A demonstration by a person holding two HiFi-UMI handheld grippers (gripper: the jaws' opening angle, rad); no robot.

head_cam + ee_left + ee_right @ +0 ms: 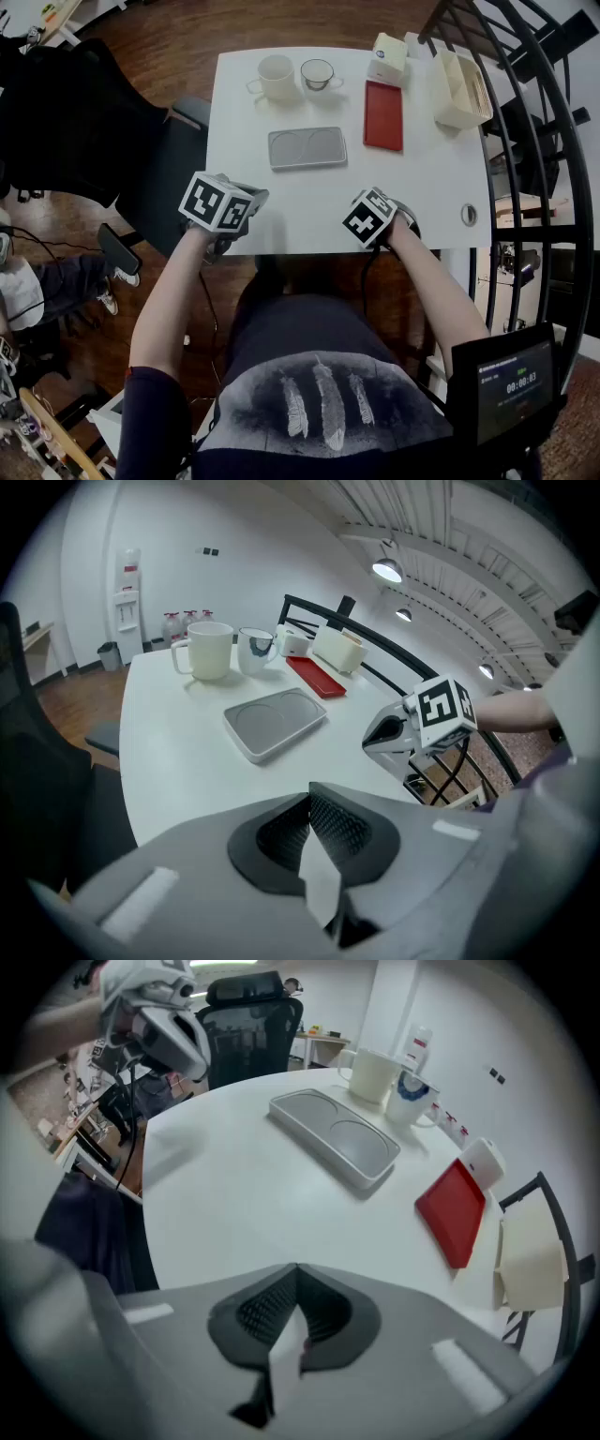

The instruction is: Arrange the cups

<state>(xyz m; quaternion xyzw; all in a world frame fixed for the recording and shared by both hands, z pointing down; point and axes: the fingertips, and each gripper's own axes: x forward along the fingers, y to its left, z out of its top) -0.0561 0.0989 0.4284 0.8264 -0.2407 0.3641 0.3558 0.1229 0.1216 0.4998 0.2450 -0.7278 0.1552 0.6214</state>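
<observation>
Left tool [307,801] and right tool [295,1283] are hovering shut, empty, at the table's [309,211] near edge, requiring opening before reaching the far-edge mug [275,77].

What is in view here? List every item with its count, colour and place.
table: one, white, centre
mug: one, white, far left of the table
smaller mug: one, pale with dark markings, just right of the white mug
two-recess tray: one, grey, mid table, empty
flat tray: one, red, right of the grey tray
small box: one, white, far edge behind the red tray
basket: one, cream, far right corner
office chair: one, black, left of the table
timer screen: one, black, lower right
left gripper: grey, shut, empty, near edge
right gripper: grey, shut, empty, near edge
</observation>
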